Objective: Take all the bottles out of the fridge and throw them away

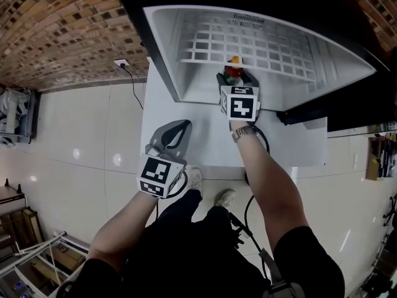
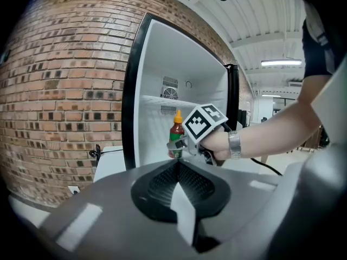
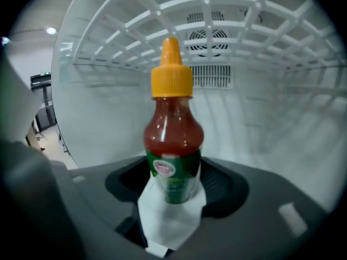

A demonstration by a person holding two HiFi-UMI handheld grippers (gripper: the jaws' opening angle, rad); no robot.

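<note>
Right gripper (image 1: 234, 74) wide around sauce bottle (image 3: 172, 140) (inside fridge (image 1: 186, 54)); left gripper (image 1: 180, 128) closed, empty

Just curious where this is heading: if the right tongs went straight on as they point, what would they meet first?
The red sauce bottle, standing upright in the fridge, between the open right tongs; touching or not is unclear.

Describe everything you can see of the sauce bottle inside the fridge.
The sauce bottle is small and looks like clear plastic. It is filled with red sauce and has a yellow-orange nozzle cap and a green label with a round emblem on its lower body. It stands upright in the white fridge, below the wire shelf. The right gripper reaches around it. The bottle sits between the open jaws with a gap on each side, so nothing visibly presses on it. Its base is hidden behind the gripper.
</note>
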